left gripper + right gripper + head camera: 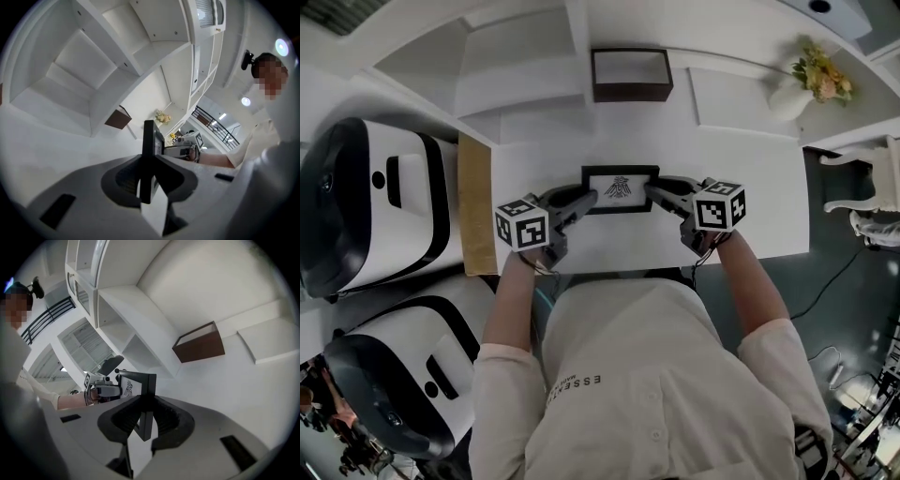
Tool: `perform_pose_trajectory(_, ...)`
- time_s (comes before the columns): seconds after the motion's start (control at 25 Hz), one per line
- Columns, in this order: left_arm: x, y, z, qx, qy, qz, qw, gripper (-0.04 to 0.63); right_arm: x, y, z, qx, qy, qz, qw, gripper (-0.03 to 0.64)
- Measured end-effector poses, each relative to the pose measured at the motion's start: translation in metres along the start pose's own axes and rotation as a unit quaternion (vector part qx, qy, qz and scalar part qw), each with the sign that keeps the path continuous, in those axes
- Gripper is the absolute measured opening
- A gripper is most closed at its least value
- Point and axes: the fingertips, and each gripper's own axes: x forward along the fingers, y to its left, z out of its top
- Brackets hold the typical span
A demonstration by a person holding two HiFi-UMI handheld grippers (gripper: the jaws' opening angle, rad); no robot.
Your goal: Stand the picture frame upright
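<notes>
Small black picture frame (620,189) in landscape format, with a white mat and a dark bird-like drawing. Gripped at both short sides: left gripper (581,202) on the left edge, right gripper (657,193) on the right. Above the white table (750,187), face tilted upward.

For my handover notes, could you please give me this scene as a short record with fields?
Held thing: picture frame, black border, white sheet with a dark drawing
Left gripper: shut on the frame's left end
Right gripper: shut on the frame's right end
Surface: white table
Behind the frame: brown box, apart from it
Far right corner: flowers
Frame resting on the table or lifted: cannot tell
</notes>
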Motion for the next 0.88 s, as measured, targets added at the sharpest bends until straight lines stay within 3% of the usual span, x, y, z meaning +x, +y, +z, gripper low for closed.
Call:
perform_pose_trajectory(0.2, -0.010, 0.035, 0.016, 0.053, -0.009, 0.023, 0.9983, 0.077, 0.034, -0.005, 0.019, -0.031, -0.001, -0.033, 0.999, 0.091)
perform_pose_trajectory(0.48, -0.009, 0.077, 0.031, 0.071, -0.010, 0.044, 0.9965, 0.081, 0.069, -0.025, 0.039, -0.055, -0.006, -0.073, 0.996, 0.092)
perform_pose_trajectory(0.72, -0.001, 0.111, 0.035, 0.114, 0.010, 0.058, 0.9918, 0.086, 0.094, -0.047, 0.043, -0.069, -0.005, -0.119, 0.991, 0.092)
perform_pose_trajectory(0.88, 0.004, 0.132, 0.035, 0.126, 0.027, 0.088, 0.9877, 0.094, 0.107, -0.059, 0.044, -0.084, 0.004, -0.142, 0.986, 0.092)
